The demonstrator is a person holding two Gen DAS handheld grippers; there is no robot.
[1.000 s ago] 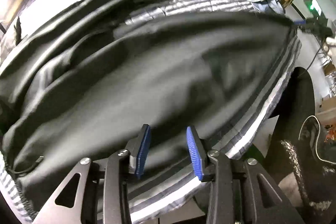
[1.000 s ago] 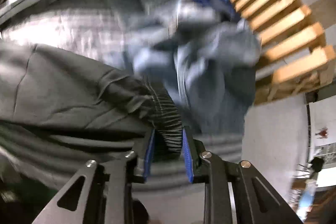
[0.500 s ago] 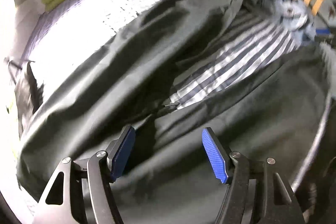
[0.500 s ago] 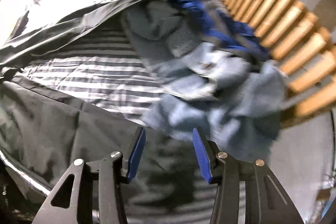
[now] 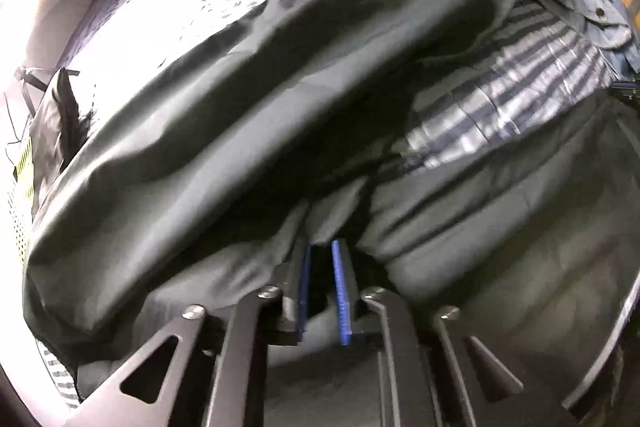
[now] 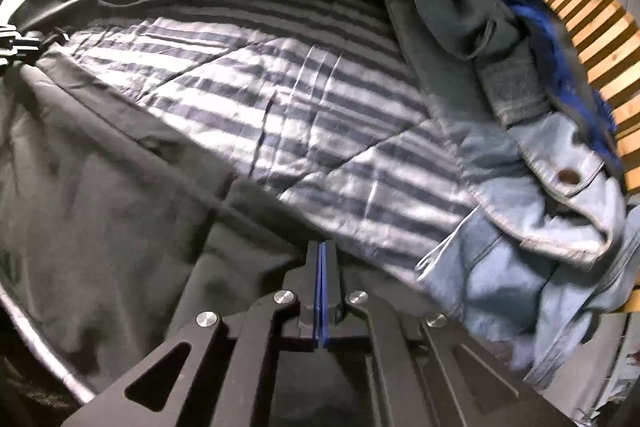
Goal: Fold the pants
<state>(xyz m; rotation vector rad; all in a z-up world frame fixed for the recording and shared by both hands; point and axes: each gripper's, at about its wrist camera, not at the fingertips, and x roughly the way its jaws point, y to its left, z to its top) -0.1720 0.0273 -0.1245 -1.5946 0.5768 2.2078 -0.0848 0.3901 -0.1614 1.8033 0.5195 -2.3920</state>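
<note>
1. Here, the dark pants (image 5: pixel 248 115) lie spread over a striped bed cover (image 6: pixel 304 115), one leg running from 8 o'clock up to 1 o'clock in your left wrist view, the other crossing the lower right.
2. Your left claw (image 5: pixel 323 267) is pinched shut on a ridge of the pants' fabric, which bunches up between its blue pads (image 5: pixel 342 291).
3. Your right claw (image 6: pixel 322 283) is fully closed, pads pressed flat together at the pants' edge (image 6: pixel 256 211); whether any cloth is caught between them cannot be told, and it looks likely that none is.
4. A heap of denim clothes (image 6: pixel 532 211) crowds the cover at 3 o'clock in the right wrist view, against a slatted wooden rail (image 6: pixel 592 39).
5. Risk: if the right claw holds nothing, lifting now would raise one side only and the fold would twist.
6. Risk: the left pinch may take only the top layer, leaving the under layer behind.
7. Risk: a wide sweep rightward could drag the denim into the fold.
</note>
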